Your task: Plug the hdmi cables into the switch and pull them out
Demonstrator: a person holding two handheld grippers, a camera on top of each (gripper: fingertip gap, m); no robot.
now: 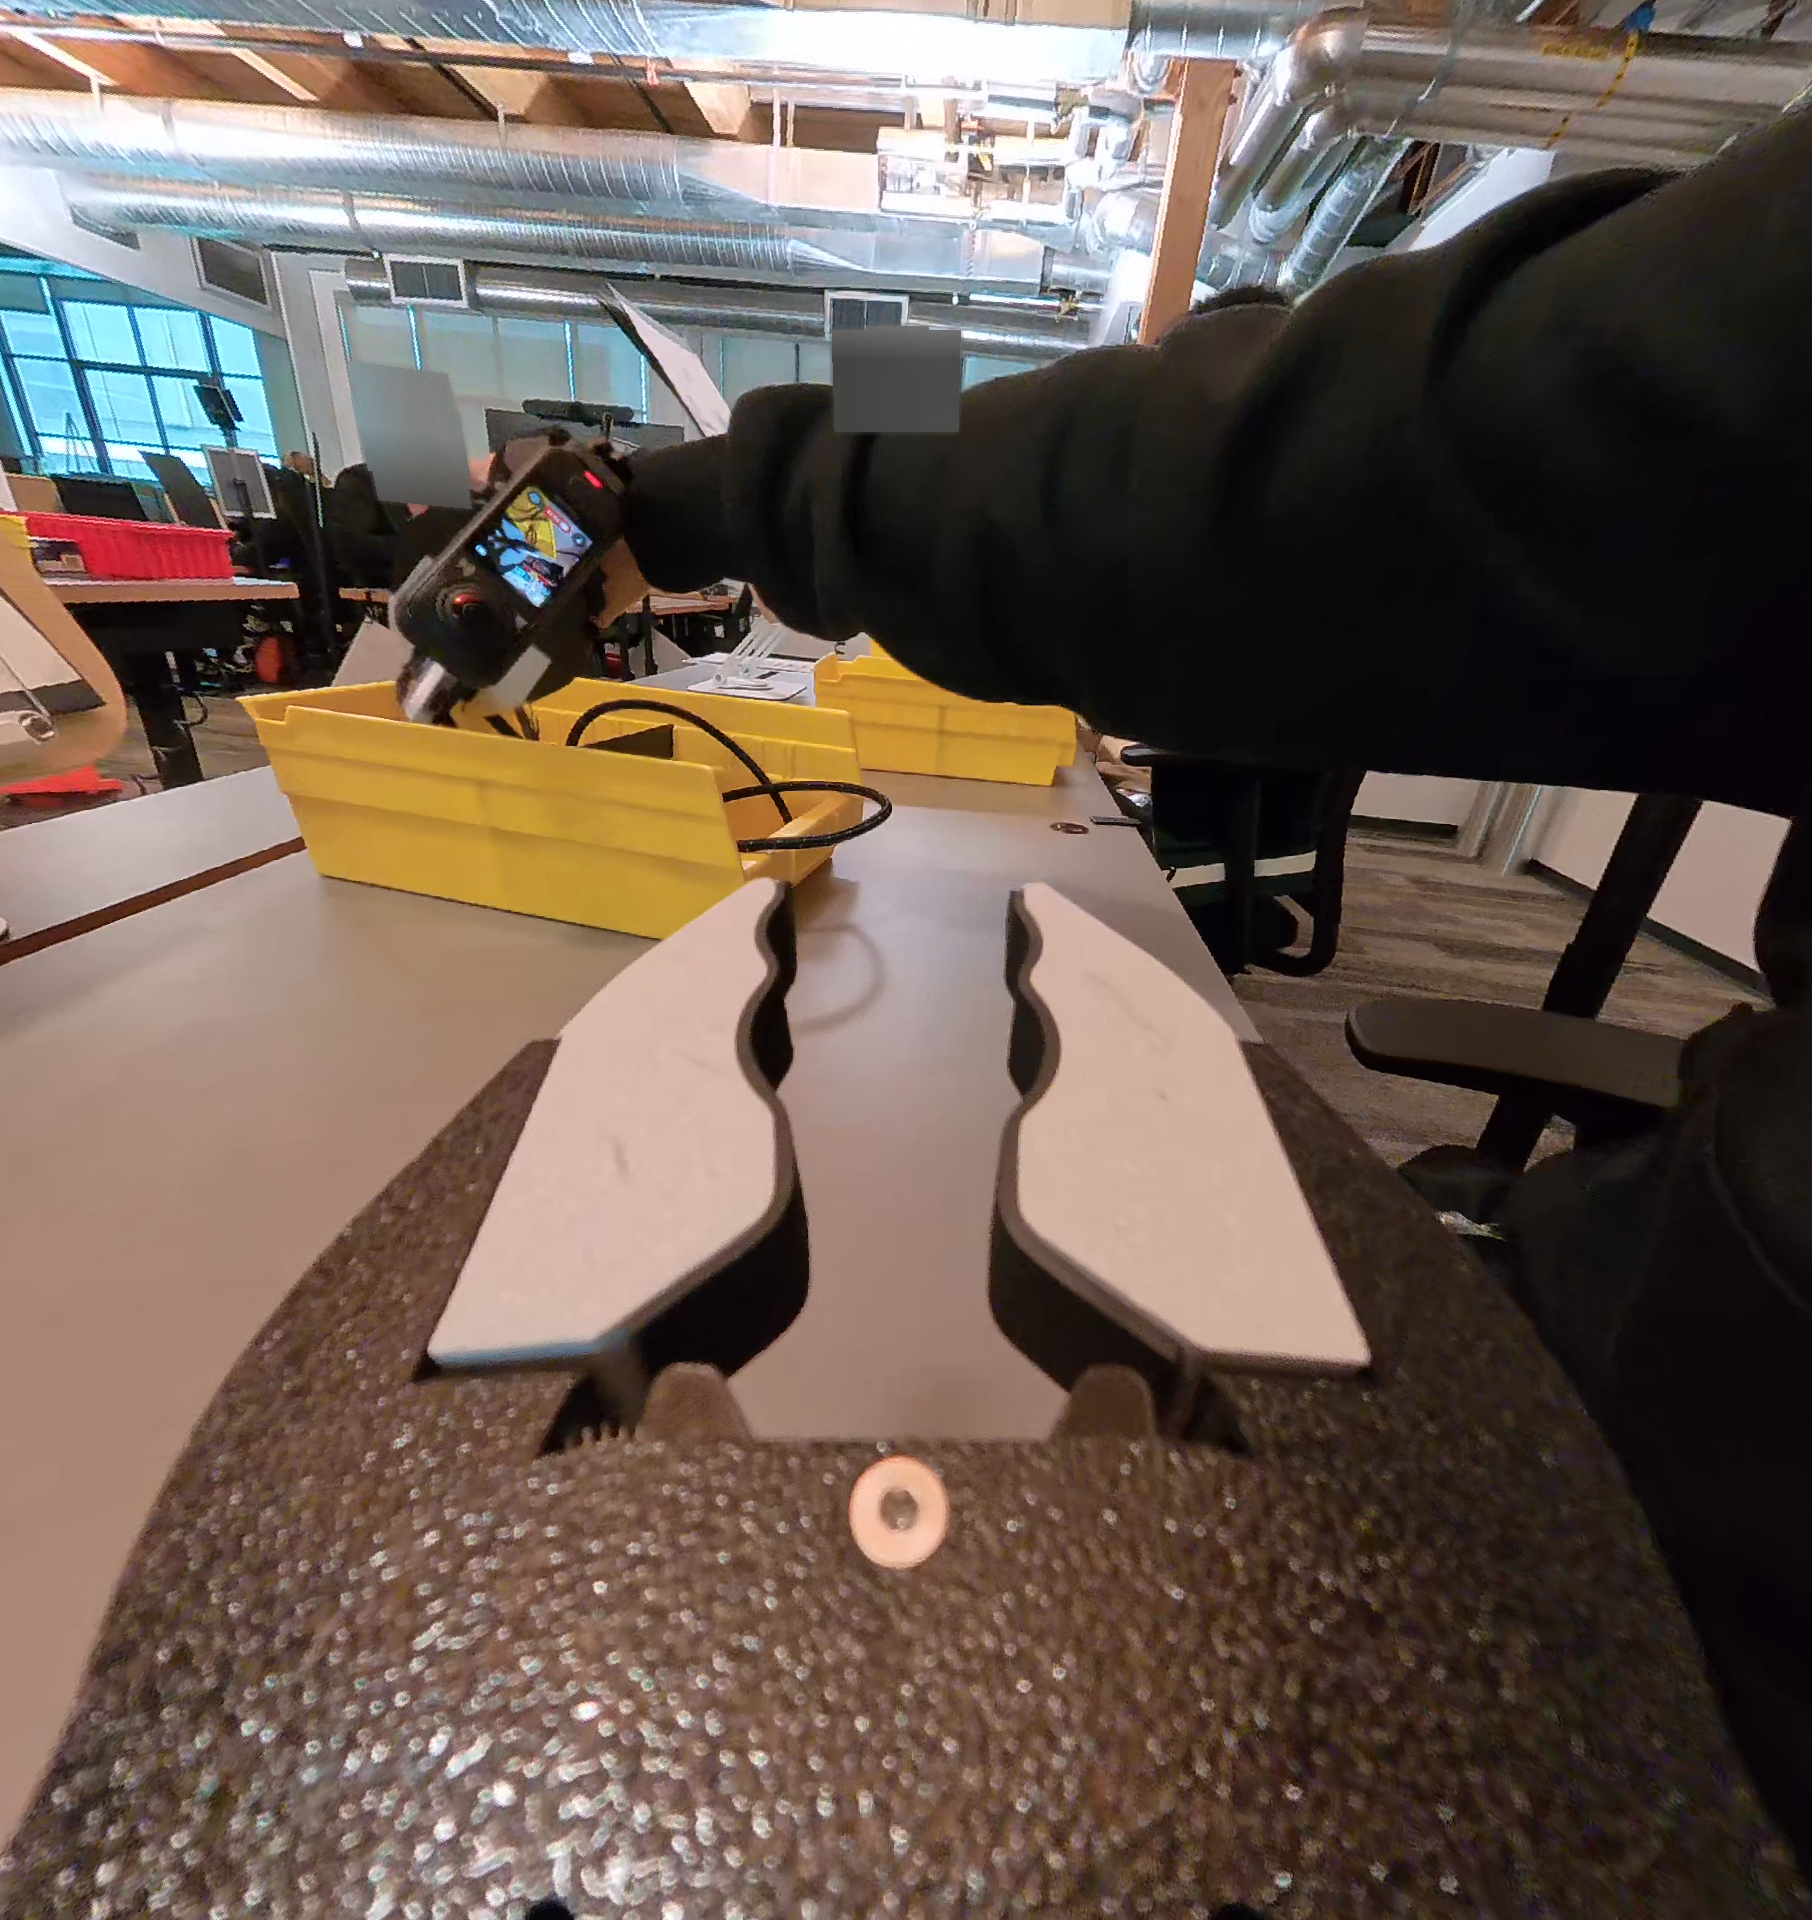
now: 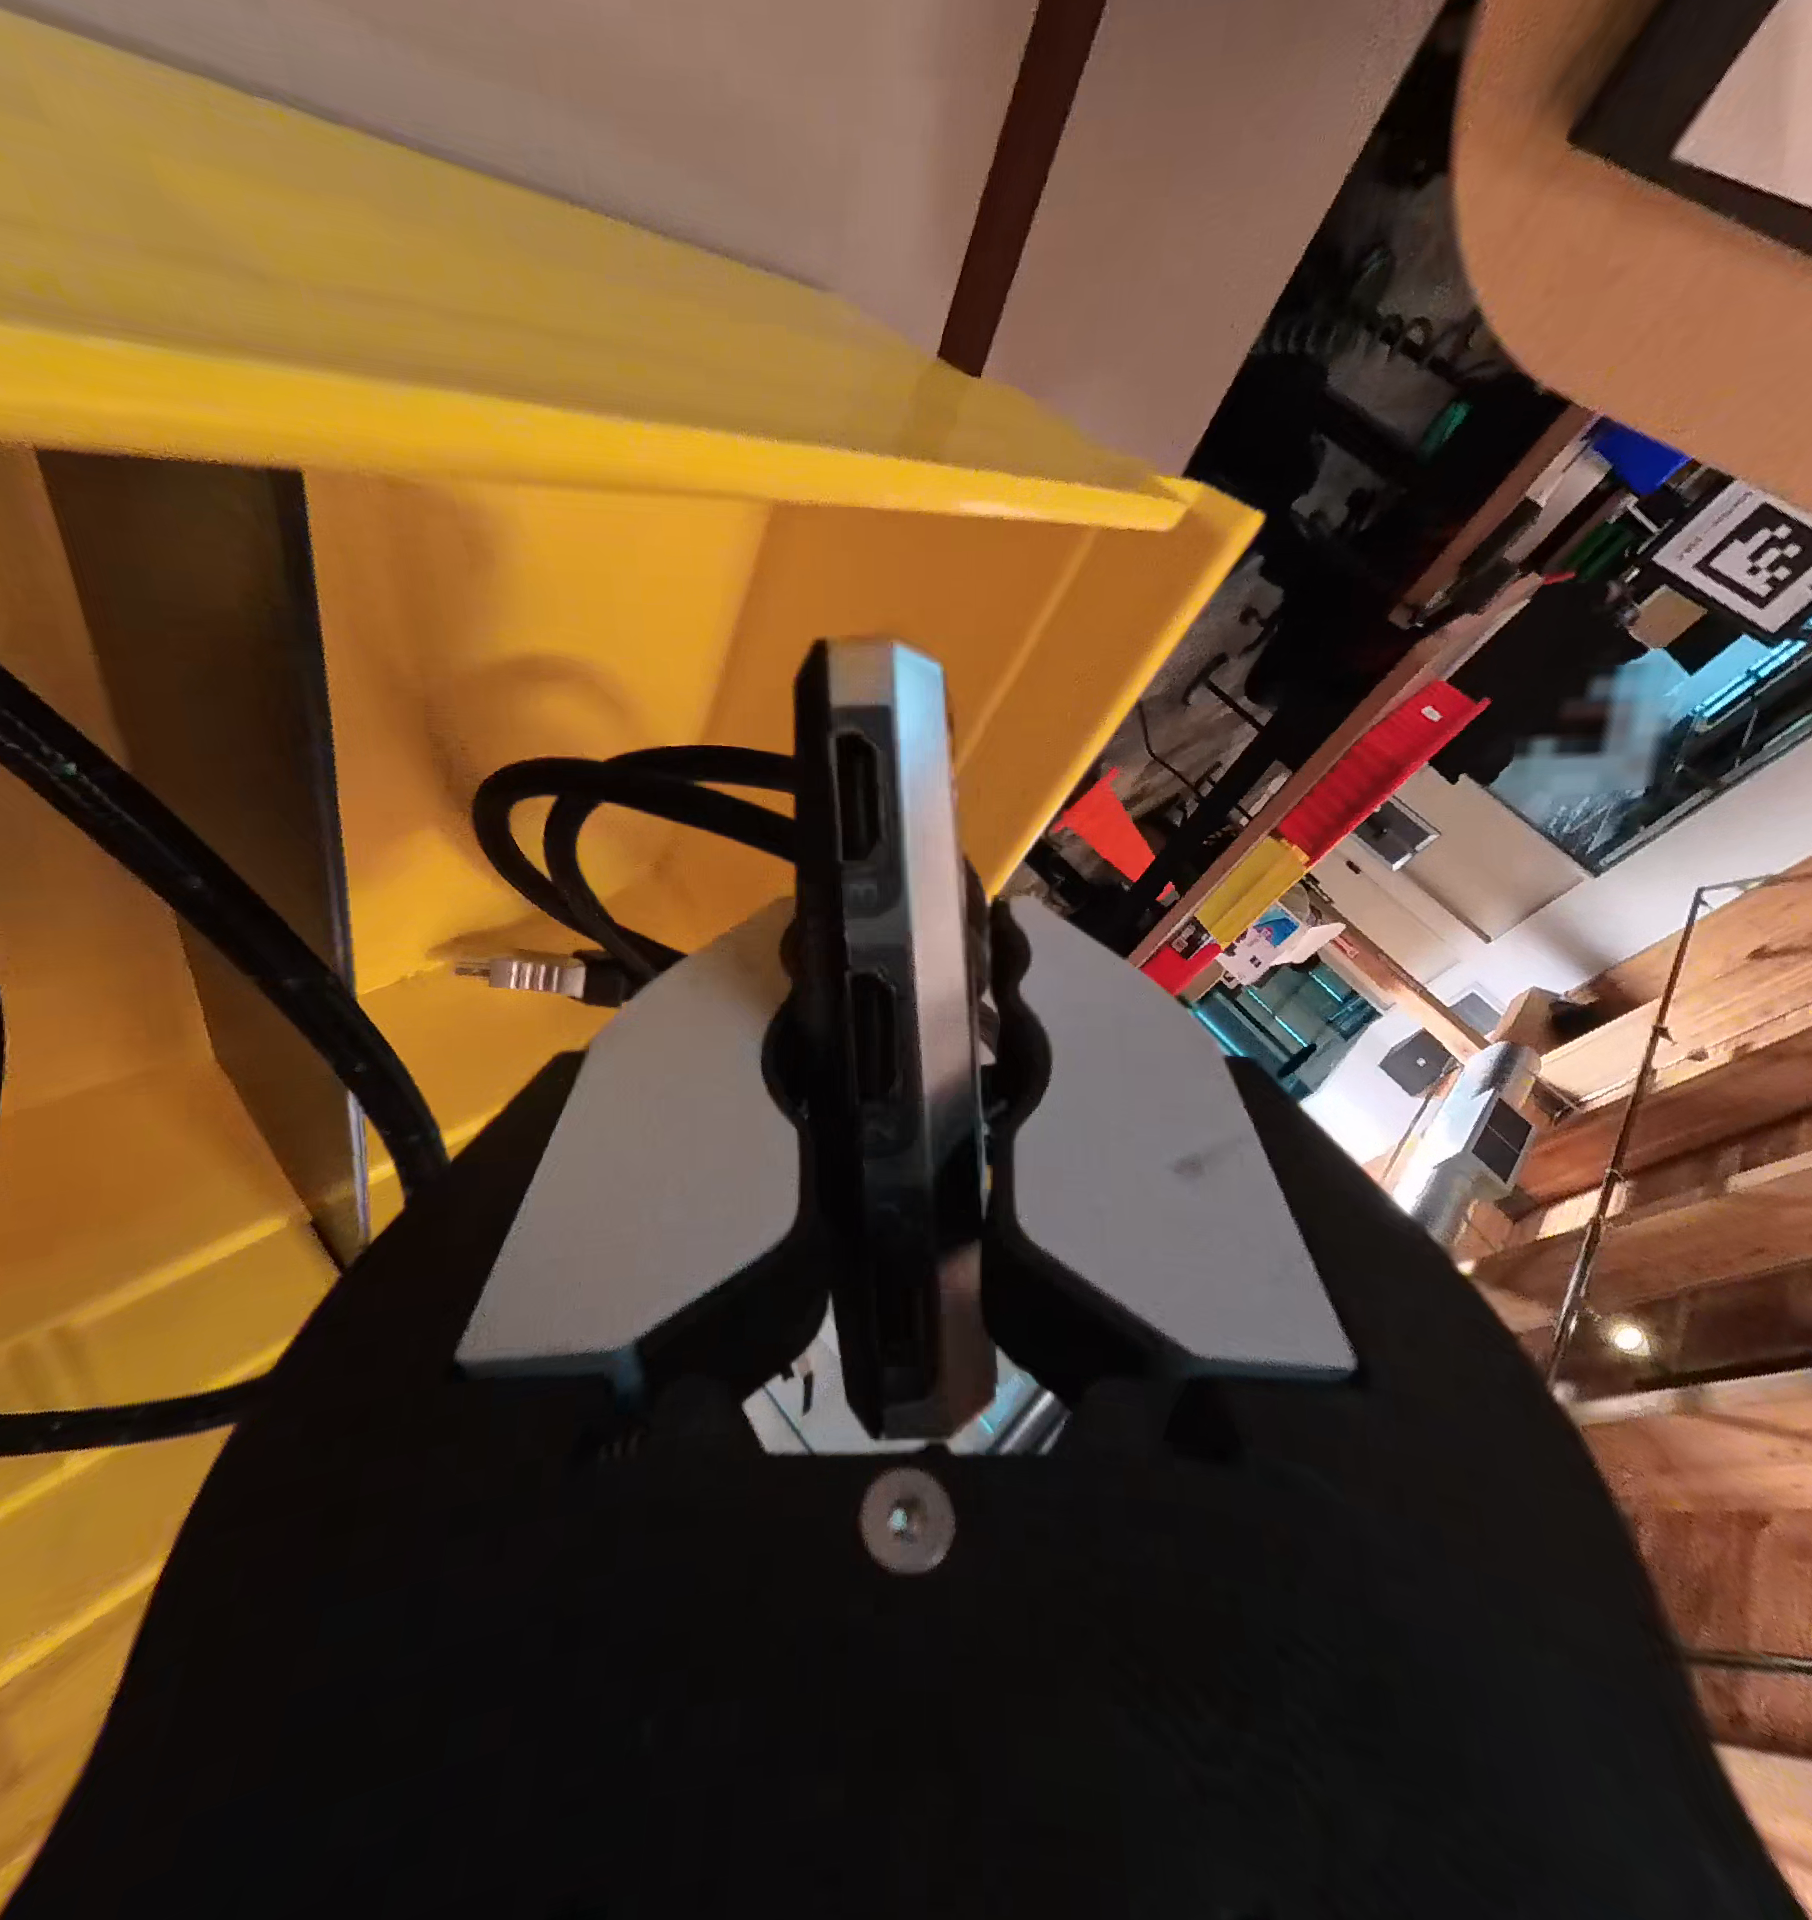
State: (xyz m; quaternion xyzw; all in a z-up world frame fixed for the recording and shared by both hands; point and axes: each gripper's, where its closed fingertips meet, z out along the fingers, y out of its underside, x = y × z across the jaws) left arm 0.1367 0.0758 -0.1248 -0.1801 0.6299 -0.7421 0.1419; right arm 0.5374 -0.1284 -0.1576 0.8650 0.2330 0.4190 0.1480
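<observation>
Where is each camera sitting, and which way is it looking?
Left wrist view: on the left hand-held gripper, open over the grey table, facing the yellow bin; the person's black sleeve shows.
Right wrist view: on the right hand-held gripper, tilted, looking into the bin; it clamps the switch, black cables behind.
Shared: the yellow bin, its cables and the right hand-held gripper.

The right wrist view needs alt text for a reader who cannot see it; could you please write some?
The right claw is shut on a slim grey switch, its empty ports showing. Behind lie black cables in a yellow bin.
</observation>
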